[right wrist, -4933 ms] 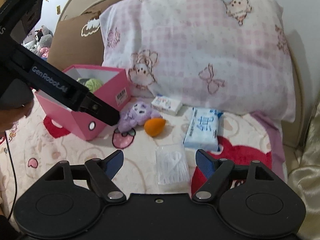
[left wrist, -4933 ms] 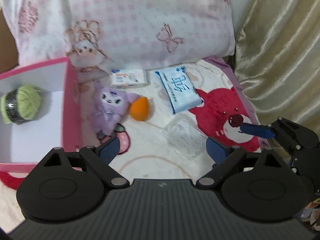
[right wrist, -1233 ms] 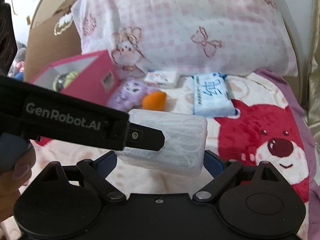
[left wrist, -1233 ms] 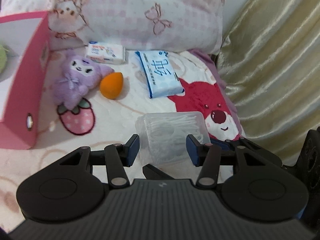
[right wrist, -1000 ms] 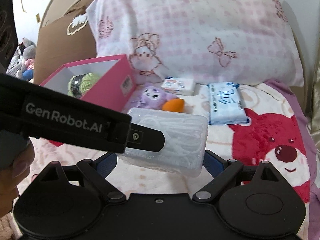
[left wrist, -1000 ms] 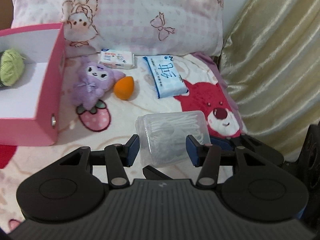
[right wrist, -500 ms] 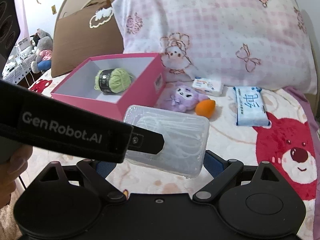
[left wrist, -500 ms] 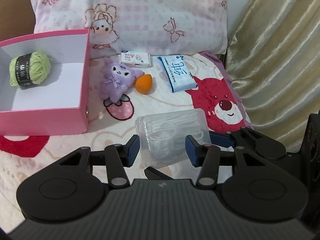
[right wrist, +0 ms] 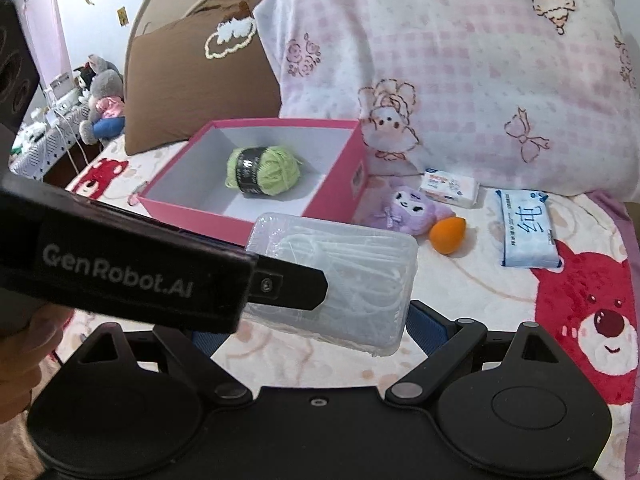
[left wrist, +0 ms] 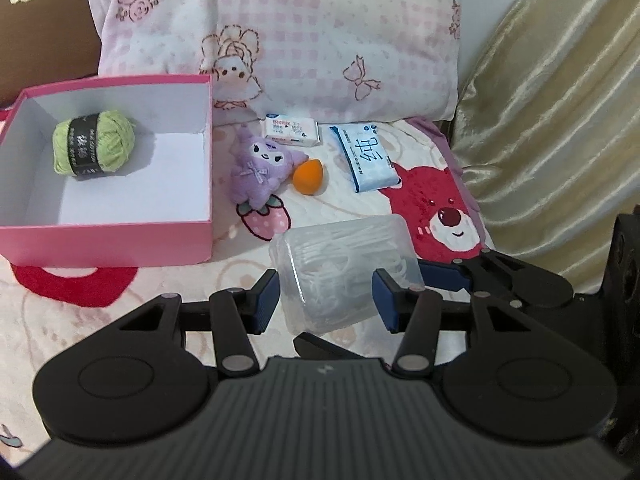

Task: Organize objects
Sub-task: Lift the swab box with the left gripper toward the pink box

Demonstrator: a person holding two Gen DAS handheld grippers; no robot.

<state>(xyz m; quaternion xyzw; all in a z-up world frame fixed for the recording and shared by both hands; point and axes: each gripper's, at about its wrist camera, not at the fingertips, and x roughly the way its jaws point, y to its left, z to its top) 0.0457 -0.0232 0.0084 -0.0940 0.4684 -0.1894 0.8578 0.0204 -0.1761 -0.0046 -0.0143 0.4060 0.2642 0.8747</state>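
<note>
Clear plastic box of floss picks (left wrist: 344,268) sat clamped in the left gripper (left wrist: 325,301), awaiting carriage leftward over the pink box (left wrist: 104,236); the right gripper (right wrist: 316,332) gaped empty.

A big pink checked pillow (left wrist: 320,40) fills twelve o'clock in the left wrist view, printed with little bears and bows, propped upright. At ten o'clock in the right wrist view a brown cushion (right wrist: 192,80) with a white cloud stitched on it leans just beside that pillow. Gold satin fabric (left wrist: 552,120) drapes down from two to four o'clock in the left wrist view. Underfoot, a cream blanket (left wrist: 180,280) with a red bear face (left wrist: 448,216) at three o'clock. Far off at nine o'clock in the right wrist view, stuffed toys (right wrist: 100,100) sit on a cluttered surface.
</note>
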